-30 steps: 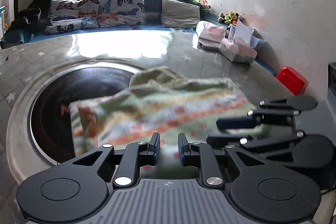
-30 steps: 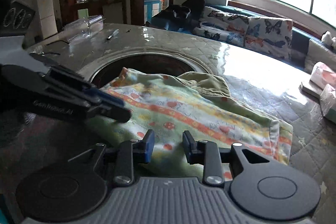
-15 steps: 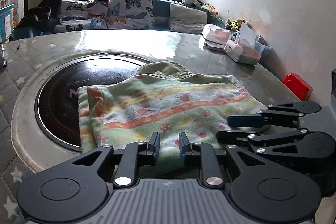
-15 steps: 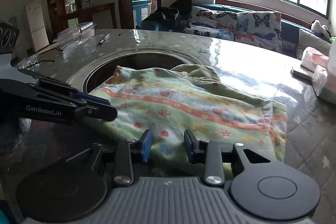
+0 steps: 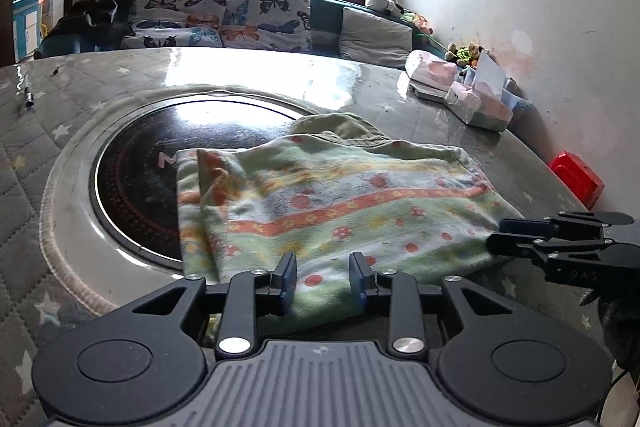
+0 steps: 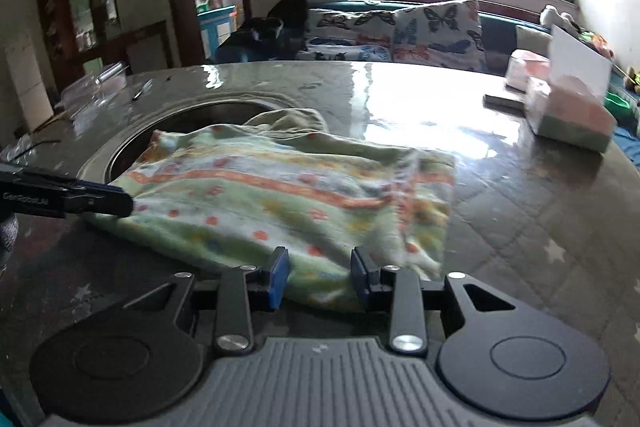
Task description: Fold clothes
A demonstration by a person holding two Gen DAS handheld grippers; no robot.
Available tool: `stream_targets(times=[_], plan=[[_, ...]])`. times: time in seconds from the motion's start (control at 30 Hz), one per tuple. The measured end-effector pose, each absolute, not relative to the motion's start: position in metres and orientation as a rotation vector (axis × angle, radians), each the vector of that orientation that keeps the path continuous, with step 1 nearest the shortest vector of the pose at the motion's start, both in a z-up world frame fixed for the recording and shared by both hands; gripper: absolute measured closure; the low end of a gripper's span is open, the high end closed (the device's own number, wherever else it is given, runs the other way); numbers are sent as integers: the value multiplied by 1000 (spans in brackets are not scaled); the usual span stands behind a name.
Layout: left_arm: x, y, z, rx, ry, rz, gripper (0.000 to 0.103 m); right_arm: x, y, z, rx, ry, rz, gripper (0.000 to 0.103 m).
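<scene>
A folded garment (image 5: pixel 340 195), pale green with orange stripes and red dots, lies flat on the table, partly over a round dark inset. My left gripper (image 5: pixel 323 281) is at its near edge. Its jaws are opening, with the cloth's edge lying loose between the blue pads. In the right wrist view the same garment (image 6: pixel 280 195) fills the middle. My right gripper (image 6: pixel 319 277) stands open at the near edge towards the right corner, with cloth between its fingers but not pinched. Each gripper shows in the other's view, the right one (image 5: pixel 500 235) and the left one (image 6: pixel 120 203).
The quilted grey table (image 5: pixel 40 147) has a round dark glass inset (image 5: pixel 136 179) with a metal rim. Tissue packs and a box (image 5: pixel 476 107) stand at the far right, a red box (image 5: pixel 578 179) by the wall, a pen (image 5: pixel 28 99) at far left. Cushions line a bench behind.
The left jaws have widened around the cloth's edge. The garment has settled flat on the table. My right gripper has slid right along the near edge, closer to the right corner.
</scene>
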State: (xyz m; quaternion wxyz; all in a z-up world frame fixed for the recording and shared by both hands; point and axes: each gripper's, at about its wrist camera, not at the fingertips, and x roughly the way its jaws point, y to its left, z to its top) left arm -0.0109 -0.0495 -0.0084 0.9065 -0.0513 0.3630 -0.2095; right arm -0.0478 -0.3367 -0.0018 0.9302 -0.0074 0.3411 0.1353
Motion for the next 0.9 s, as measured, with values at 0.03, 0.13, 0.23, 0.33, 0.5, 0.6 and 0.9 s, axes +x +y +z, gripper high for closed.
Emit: stream_targets(times=[0.03, 0.13, 0.23, 0.33, 0.5, 0.6, 0.9], plan=[[-11, -48, -9, -110, 751, -431, 71, -48, -339, -2, -11, 699, 269, 71], [-10, -44, -9, -125, 754, -425, 71, -48, -341, -1, -15, 704, 270, 72], [-7, -40, -7, -145, 761, -418, 72, -48, -341, 1, -24, 710, 274, 71], [0, -38, -2, -156, 761, -403, 72, -42, -339, 6, -27, 700, 285, 70], [22, -36, 5, -154, 742, -377, 72, -24, -333, 12, -33, 680, 304, 70], [41, -36, 5, -156, 748, -363, 73, -10, -331, 10, -27, 688, 307, 70], [75, -23, -12, -171, 800, -288, 74, 38, -335, -2, -15, 709, 271, 70]])
